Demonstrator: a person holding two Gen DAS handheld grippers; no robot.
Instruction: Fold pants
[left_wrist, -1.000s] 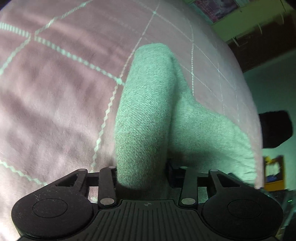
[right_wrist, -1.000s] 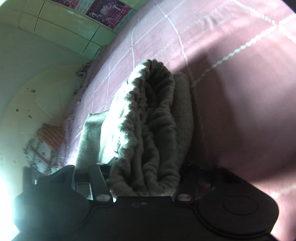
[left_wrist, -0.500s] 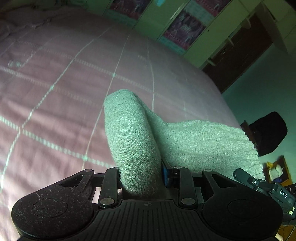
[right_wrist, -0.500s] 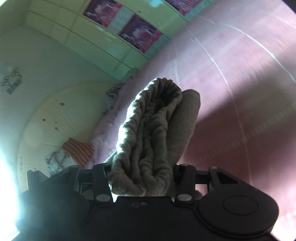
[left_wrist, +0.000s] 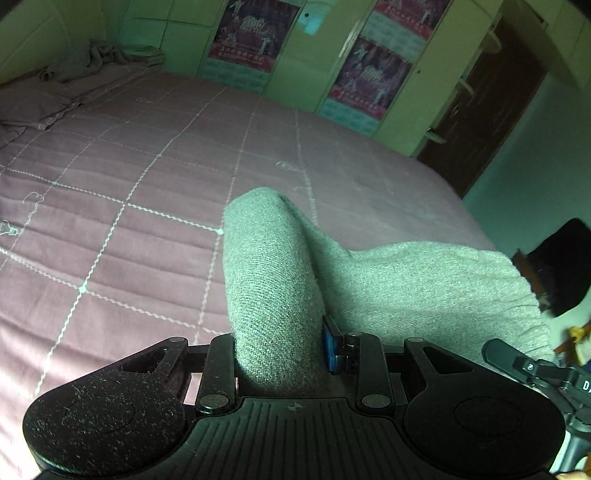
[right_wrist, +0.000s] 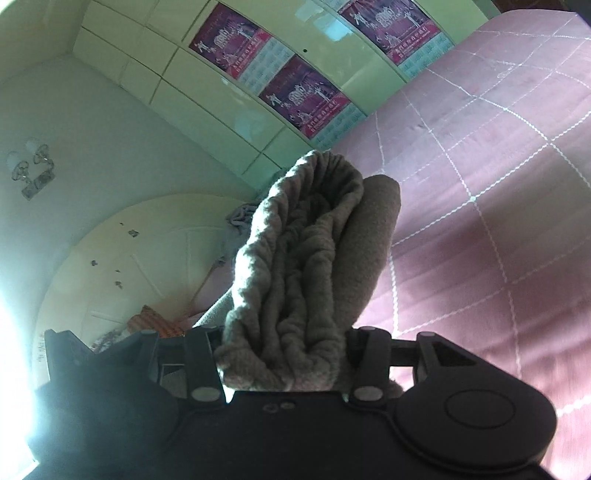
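Left gripper (left_wrist: 280, 332): my jaws have just been closing and are clamped on a rounded fold of the grey knit pants (left_wrist: 273, 280). I read that fold as a plain edge, smooth and un-gathered, though which part of the garment it is I cannot tell. The cloth fills the gap from one finger to the other; a blue pad shows against its right side. Gripper is pitched down toward the pink quilted bedspread (left_wrist: 129, 206), and the fold looks clear of the bed.

From the pinch the fabric runs off to the right as a taut sheet, toward a second black tool (left_wrist: 532, 365) at the frame edge, which I take to be my other gripper. So the long axis between my two holds lies across the left view, left to right, roughly level.

Right gripper (right_wrist: 284, 354): jaws closed on the bunched, ruched band of the pants (right_wrist: 295, 266), probably the elastic waist, with a plainer layer beside it. The bundle juts forward, along the fingers.

My judgement: two holds held apart keep the cloth stretched flat and off the bed, ready to lay over into a fold. Wardrobe doors with posters (right_wrist: 303, 99) lie beyond.
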